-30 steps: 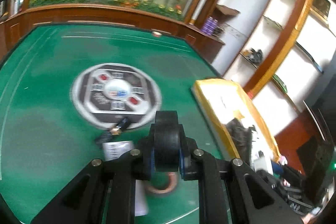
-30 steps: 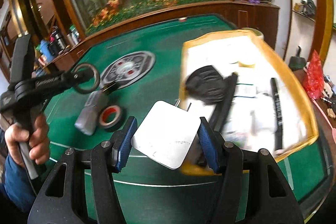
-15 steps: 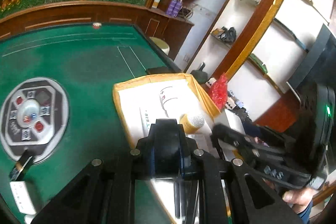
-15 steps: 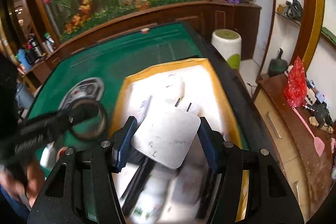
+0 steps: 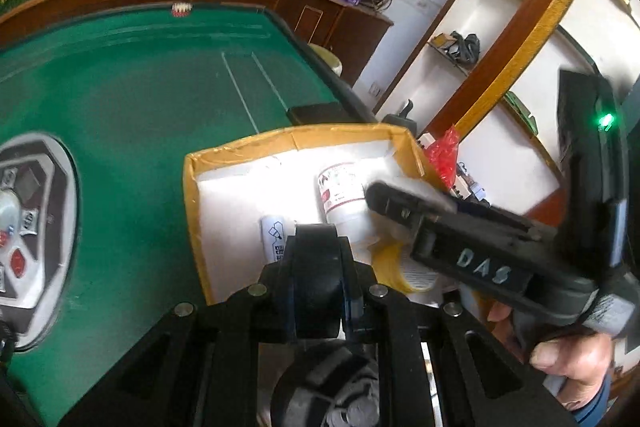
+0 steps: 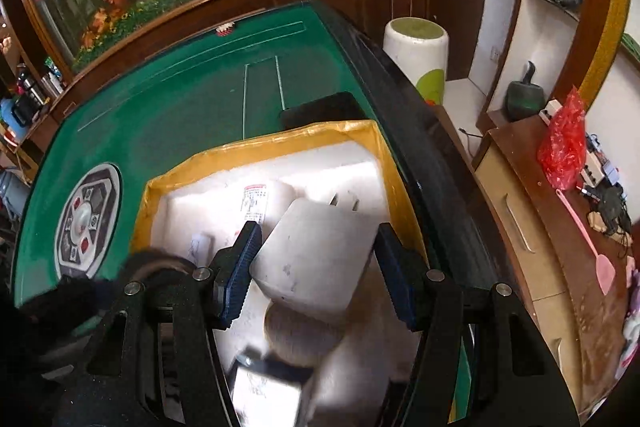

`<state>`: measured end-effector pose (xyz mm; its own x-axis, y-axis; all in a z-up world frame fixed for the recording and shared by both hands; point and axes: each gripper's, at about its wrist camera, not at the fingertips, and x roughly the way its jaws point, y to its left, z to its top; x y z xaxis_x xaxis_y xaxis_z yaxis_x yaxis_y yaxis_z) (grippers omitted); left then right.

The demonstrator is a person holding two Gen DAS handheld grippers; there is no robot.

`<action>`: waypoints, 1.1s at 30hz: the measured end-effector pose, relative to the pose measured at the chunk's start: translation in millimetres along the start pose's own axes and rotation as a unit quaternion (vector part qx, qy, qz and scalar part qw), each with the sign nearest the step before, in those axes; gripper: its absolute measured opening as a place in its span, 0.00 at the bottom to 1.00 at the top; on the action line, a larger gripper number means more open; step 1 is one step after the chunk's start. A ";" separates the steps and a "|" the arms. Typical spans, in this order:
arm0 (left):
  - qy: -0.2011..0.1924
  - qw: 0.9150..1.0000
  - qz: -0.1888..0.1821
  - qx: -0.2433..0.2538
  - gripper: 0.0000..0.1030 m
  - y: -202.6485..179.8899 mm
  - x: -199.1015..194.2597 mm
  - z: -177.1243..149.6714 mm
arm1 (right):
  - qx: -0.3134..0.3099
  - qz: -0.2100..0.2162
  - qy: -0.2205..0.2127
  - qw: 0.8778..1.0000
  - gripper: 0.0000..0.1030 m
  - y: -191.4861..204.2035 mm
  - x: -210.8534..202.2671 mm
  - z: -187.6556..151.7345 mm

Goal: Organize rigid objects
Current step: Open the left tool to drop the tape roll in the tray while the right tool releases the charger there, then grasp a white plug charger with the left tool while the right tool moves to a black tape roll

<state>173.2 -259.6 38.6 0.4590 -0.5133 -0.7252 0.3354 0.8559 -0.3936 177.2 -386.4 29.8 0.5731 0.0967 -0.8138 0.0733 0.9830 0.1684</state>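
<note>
- The right gripper [image 6: 316,263] was clenched on a white charger [image 6: 316,259] at the centre of the right wrist frame, held over the yellow-rimmed box [image 6: 256,143].
- The charger looked light, stiff and smooth; its flat sides were the best hold, prongs left free.
- The left gripper [image 5: 316,291] pinched a black tape roll [image 5: 314,263], low centre, above the same box.
</note>
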 end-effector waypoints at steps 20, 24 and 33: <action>-0.022 0.999 -0.028 0.005 0.57 -10.9 -52.1 -22.3 | 0.031 0.027 -0.077 0.996 0.54 15.0 -80.9 -45.2; -0.037 0.999 -0.031 0.012 0.57 -7.9 -81.8 -40.0 | 0.047 0.048 -0.112 0.991 0.55 28.0 -112.1 -77.0; -0.066 0.997 0.027 -0.018 0.61 55.4 -160.1 -97.0 | 0.026 0.091 -0.115 0.989 0.55 77.1 -127.1 -134.3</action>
<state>38.5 -124.0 78.1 0.5801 -0.4688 -0.6661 0.2782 0.8826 -0.3789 0.4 -302.0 71.5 0.7511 0.2281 -0.6196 -0.0107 0.9425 0.3340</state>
